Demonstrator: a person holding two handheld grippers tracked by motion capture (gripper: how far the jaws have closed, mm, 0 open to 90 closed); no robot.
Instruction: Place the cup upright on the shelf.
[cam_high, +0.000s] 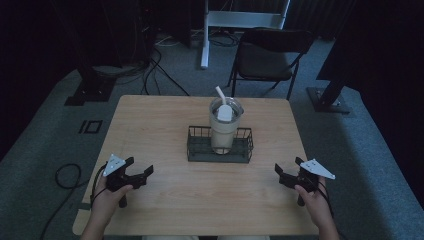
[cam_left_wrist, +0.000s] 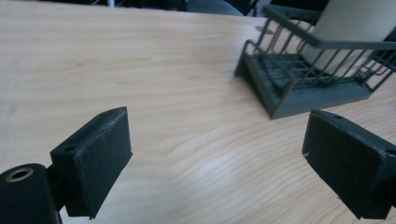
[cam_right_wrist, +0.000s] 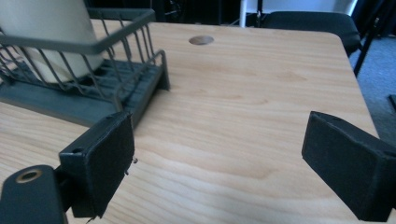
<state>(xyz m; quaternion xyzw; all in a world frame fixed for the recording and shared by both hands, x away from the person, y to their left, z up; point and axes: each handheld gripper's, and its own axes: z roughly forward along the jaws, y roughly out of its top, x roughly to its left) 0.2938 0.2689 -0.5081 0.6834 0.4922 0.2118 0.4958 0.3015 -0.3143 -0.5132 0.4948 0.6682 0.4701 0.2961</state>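
A: Start with the big thing. Why is the tabletop (cam_high: 165, 200) so bare?

B: It leaves room to work. One cluster sits at its middle, a little toward the far edge, and both arms can come at it from either side with nothing in the way.

A: And that cluster is the basket (cam_high: 196, 150)?

B: Yes, a dark wire basket, low-walled and open on top. I judge the walls are there to keep what stands inside from sliding, while the open top lets it be lifted straight up.

A: What stands inside?

B: A tall cup (cam_high: 223, 131), upright, pale contents, with a clear lid and a white straw (cam_high: 220, 93) leaning out toward the far left. It stands about in the middle of the basket, with free floor on both sides.

A: Where are the grippers?

B: Well apart from it, near the front corners. The left gripper (cam_high: 140, 169) and the right gripper (cam_high: 280, 172) both angle inward toward the basket, which reads as a ready stance before a reach.

A: Their fingers?

B: Spread wide on both, nothing between them. In the left gripper view a finger (cam_left_wrist: 93, 158) hangs just over bare wood with the basket ahead; the right gripper view shows the same, mirrored.
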